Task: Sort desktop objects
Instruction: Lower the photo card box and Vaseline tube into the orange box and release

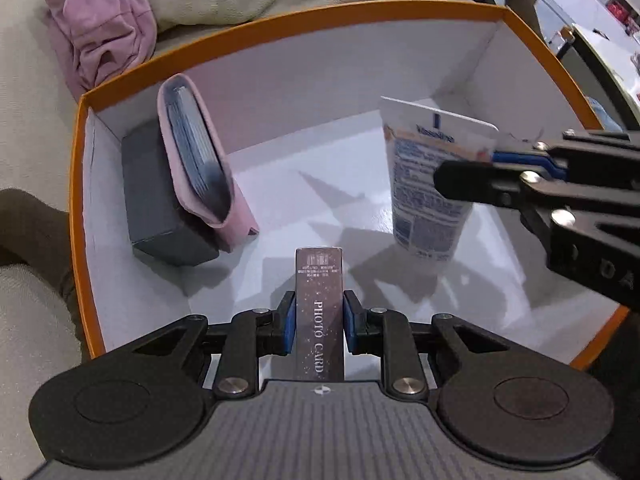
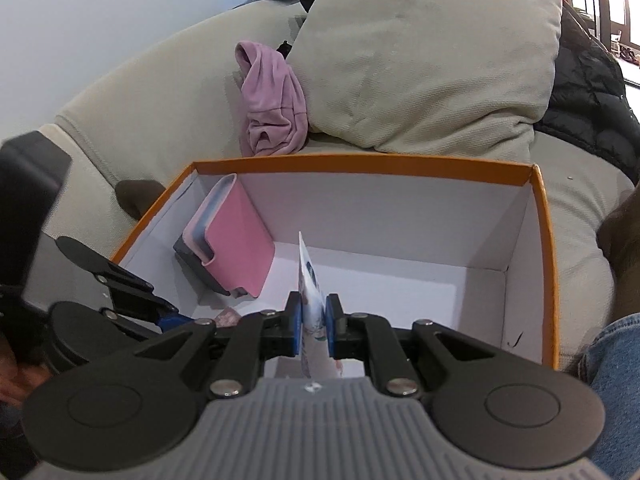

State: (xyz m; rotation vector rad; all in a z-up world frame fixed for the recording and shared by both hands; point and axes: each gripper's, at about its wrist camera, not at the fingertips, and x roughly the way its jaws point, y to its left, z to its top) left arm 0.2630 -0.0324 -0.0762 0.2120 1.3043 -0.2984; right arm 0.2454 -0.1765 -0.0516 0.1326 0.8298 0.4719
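Your orange box (image 1: 76, 184) holds a grey block (image 1: 152, 196) and pink case (image 1: 200, 160); your left hand-held gripper (image 1: 319, 320) grips a card pack (image 1: 319, 300), your right hand-held gripper (image 2: 313, 322) a lotion tube (image 1: 424, 184).

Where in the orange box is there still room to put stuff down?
Bare floor runs from the pink case to the right wall of the orange box. The left corner is crowded: that case leans on a grey box.

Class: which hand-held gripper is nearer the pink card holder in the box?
Left. The left hand-held gripper sits beside the pink card holder; the right hand-held gripper is farther across the box.
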